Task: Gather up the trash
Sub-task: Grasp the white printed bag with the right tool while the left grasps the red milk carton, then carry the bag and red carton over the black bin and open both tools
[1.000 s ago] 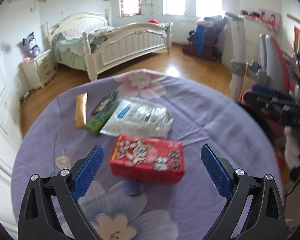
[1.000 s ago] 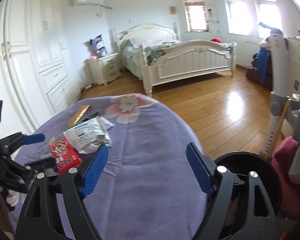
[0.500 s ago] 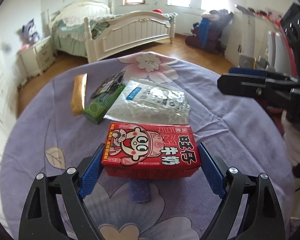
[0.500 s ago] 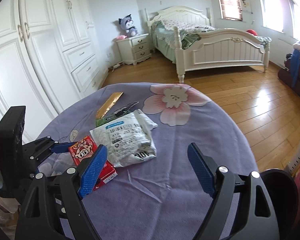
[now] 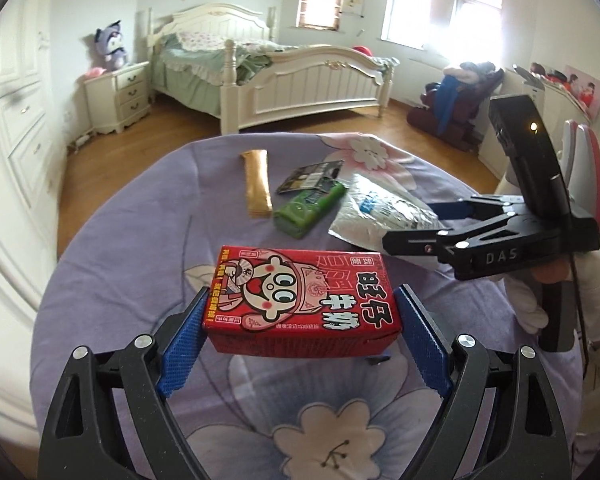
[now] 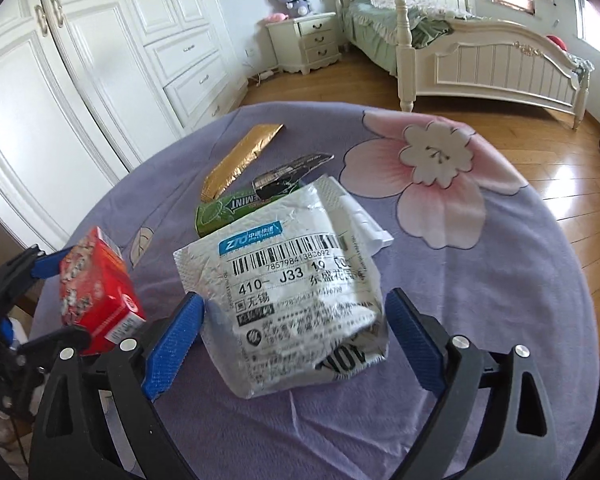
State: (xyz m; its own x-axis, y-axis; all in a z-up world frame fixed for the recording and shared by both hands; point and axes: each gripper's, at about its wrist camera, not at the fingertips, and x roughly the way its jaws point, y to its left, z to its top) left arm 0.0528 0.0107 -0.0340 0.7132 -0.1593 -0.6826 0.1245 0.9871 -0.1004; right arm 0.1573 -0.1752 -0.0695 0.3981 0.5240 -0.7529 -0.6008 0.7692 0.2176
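A red milk carton (image 5: 300, 300) sits crosswise between the blue pads of my left gripper (image 5: 302, 300), which press on both its ends; in the right wrist view the carton (image 6: 96, 296) looks tilted in that gripper (image 6: 66, 300). My right gripper (image 6: 294, 300) stands open, straddling the near end of a white courier bag (image 6: 296, 280) that lies flat on the purple tablecloth (image 6: 480, 320). In the left wrist view it (image 5: 416, 226) reaches in from the right over the bag (image 5: 384, 216). Behind the bag lie a green mint pack (image 6: 228, 212), a dark wrapper (image 6: 288, 176) and a gold wrapper (image 6: 240, 164).
The round table drops off to wooden floor on all sides. A white bed (image 5: 300, 76) and nightstand (image 5: 118, 96) stand beyond it, and a white wardrobe (image 6: 80, 80) to the left. A white-gloved hand (image 5: 528, 304) holds the right gripper.
My left gripper moved forward around the red carton and closed on it. My right gripper swung left from the table's bare side to straddle the white bag; the black bin left its view.
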